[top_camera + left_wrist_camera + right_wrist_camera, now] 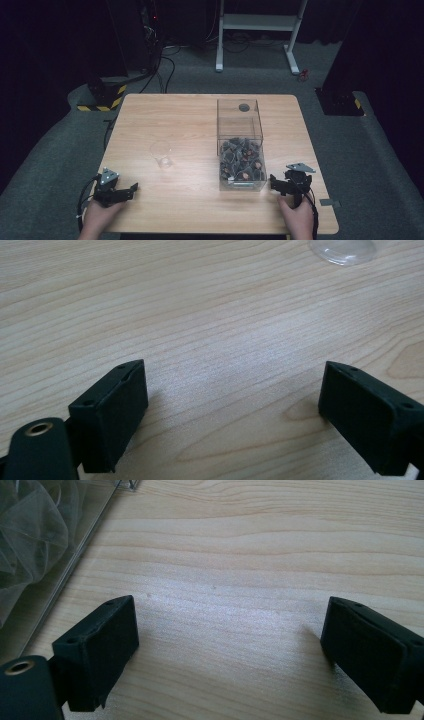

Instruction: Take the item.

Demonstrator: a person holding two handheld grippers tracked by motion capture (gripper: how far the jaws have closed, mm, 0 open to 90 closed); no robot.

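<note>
Beside right gripper (279,185), box (241,150) lengthwise away.

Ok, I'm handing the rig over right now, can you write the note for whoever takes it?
Left gripper: open, holding nothing, resting at the table's near left edge.
Right gripper: open, holding nothing, just right of the clear box.
Clear cup: upright, mid-table, looks empty.
Mesh pouches: all piled in the box's near end.
Done: nothing visibly moved out.
Left: probably pouches into the cup.
</note>
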